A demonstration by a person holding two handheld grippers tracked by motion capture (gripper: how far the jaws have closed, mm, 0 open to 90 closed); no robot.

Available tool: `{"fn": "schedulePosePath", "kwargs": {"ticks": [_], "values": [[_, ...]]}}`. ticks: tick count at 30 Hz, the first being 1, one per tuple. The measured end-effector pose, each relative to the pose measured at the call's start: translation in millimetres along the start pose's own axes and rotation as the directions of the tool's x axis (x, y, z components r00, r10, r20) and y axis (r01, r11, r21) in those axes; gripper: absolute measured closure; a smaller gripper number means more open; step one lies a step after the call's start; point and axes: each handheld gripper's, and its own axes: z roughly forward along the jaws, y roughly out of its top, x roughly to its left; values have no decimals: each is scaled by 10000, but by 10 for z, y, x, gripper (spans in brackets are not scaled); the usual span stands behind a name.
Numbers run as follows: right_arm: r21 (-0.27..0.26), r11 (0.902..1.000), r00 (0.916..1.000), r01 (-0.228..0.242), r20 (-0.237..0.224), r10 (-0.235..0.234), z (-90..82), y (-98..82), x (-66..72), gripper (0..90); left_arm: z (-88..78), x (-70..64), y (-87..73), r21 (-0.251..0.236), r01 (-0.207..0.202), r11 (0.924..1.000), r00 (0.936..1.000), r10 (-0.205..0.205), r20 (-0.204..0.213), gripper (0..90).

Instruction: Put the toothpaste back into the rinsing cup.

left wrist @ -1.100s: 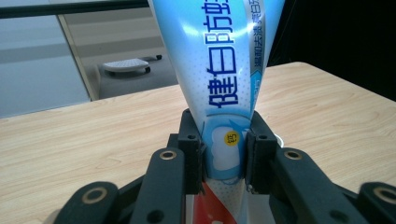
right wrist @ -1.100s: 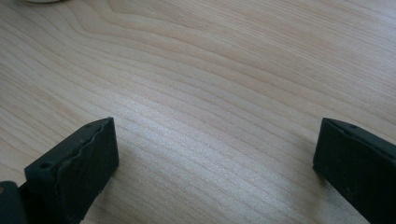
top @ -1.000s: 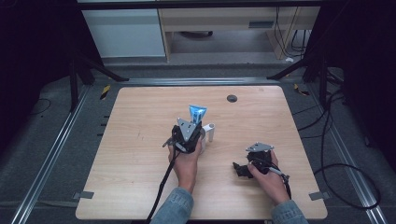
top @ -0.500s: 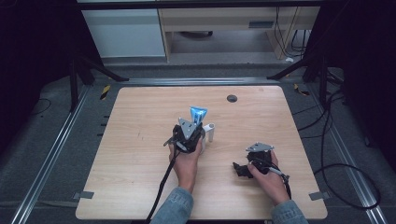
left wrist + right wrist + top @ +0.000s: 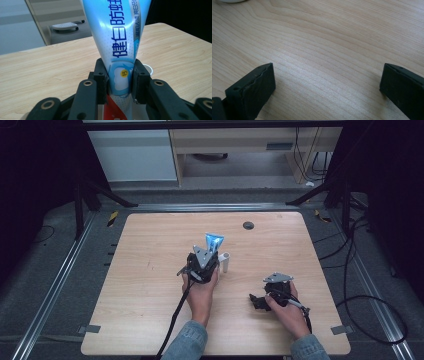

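Note:
My left gripper (image 5: 209, 254) is near the middle of the table, shut on a blue and white toothpaste tube (image 5: 214, 241) that stands upright with its flat crimped end on top. In the left gripper view the jaws press the tube (image 5: 117, 37) low on its body, at the left gripper (image 5: 120, 80). A small white cylinder (image 5: 225, 262) stands on the wood right beside the tube; its rim (image 5: 148, 69) peeks out behind one jaw. My right gripper (image 5: 260, 301) rests on the table at the front right, open, with bare wood between its jaws (image 5: 327, 92).
The wooden table (image 5: 150, 285) has a small black round spot (image 5: 248, 225) near its far edge. Black cables trail from both grippers off the front edge. Metal rails run along both sides, and white cabinets stand beyond the far edge.

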Motion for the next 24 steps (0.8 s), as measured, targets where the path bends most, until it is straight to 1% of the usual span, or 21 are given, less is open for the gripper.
{"fn": "schedulePosePath", "kwargs": {"ticks": [5,9,10,11,24], "values": [[3,10000,10000,3,-4,-3,0,0,0,4,2,39,11,71,177,9998,9998,-177,54,692],[-5,10000,10000,21,-7,-21,1,0,-1,4,5,56,18,118,222,9997,9997,-223,85,687],[-50,9999,9999,150,60,-149,7,-3,-7,4,4,59,20,132,210,9997,9997,-211,79,687],[-57,9998,9998,175,71,-175,8,-3,-9,3,4,60,21,142,203,9997,9998,-204,50,686],[-43,9999,9999,118,68,-117,7,-3,-5,4,-2,82,38,341,148,9993,9999,-150,57,671]]}}
